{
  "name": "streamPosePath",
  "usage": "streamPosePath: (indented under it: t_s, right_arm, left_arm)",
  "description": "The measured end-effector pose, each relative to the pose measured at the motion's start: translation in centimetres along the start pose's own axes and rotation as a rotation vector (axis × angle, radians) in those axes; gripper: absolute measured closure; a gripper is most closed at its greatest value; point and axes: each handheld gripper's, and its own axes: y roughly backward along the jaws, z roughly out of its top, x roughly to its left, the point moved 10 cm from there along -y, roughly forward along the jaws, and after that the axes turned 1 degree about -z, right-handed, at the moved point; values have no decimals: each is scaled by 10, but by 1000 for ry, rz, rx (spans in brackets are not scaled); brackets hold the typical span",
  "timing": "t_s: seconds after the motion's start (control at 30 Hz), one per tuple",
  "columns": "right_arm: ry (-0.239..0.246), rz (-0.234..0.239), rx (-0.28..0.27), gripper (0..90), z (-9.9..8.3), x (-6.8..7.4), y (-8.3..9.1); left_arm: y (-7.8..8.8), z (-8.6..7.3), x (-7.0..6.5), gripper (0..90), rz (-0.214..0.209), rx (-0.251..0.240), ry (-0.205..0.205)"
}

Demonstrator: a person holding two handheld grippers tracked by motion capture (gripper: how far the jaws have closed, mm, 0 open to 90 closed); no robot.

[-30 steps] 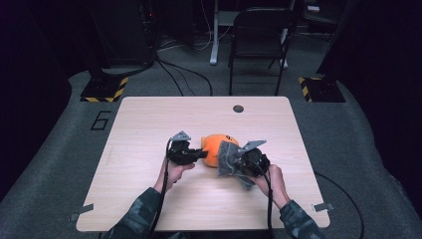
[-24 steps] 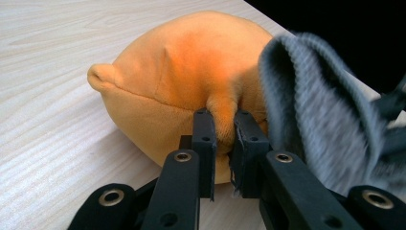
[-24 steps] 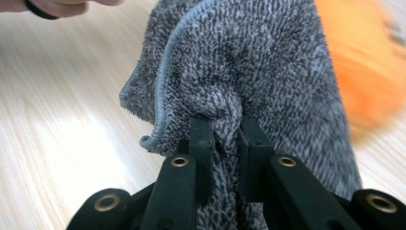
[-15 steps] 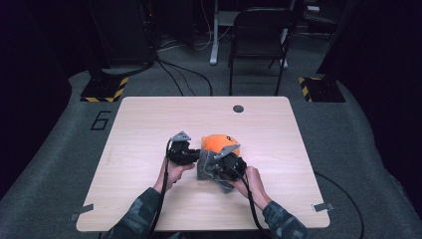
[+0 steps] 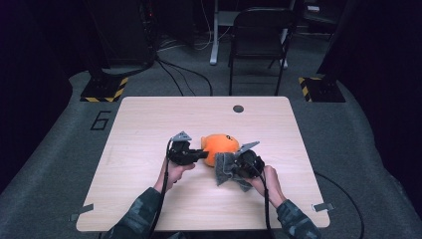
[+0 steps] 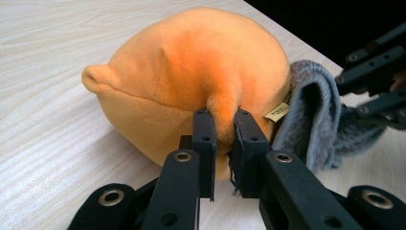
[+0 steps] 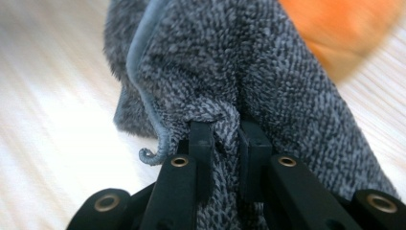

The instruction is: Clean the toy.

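Grey terry fills our right gripper (image 7: pixel 225 136), its jaws clamped on a fold of the cloth (image 7: pixel 268 72). Our left gripper (image 6: pixel 223 129) is pinched on a small nub of the orange plush toy (image 6: pixel 191 81), pinning it mid-table (image 5: pixel 149 119). The cloth hangs against the toy's right flank, so we judge we are wiping it. Next we need a firm drag across the fabric while the left holds steady.

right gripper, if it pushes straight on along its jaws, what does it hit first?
The right gripper is shut on the grey cloth, so the cloth leads. Just beyond it sits the orange plush toy, probably the first contact, though the gap between them is hard to judge.
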Motion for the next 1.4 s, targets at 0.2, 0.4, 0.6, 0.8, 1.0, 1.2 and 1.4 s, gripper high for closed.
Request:
streamPosePath:
  t_s: [0.2,0.4,0.6,0.8,1.0,1.2,1.4]
  right_arm:
    - [-54,-36,16,791,-7,-26,0]
    - [-112,-88,10,791,-13,-52,4]
    - [-167,-141,-14,790,-14,-73,8]
    - [-211,-169,-40,789,-14,-86,11]
    - [-203,-159,-133,789,6,-80,36]
    - [-135,-112,-216,789,36,-54,58]
    - [-78,-65,-233,789,61,-27,47]
  left_arm:
    - [0,0,0,815,-2,1,1]
    - [1,0,2,815,0,0,3]
    - [1,0,2,815,0,1,1]
    - [1,0,3,815,0,0,4]
    - [1,0,3,814,1,0,2]
    - [0,0,3,814,0,-1,0]
    - [0,0,4,813,-1,-4,0]
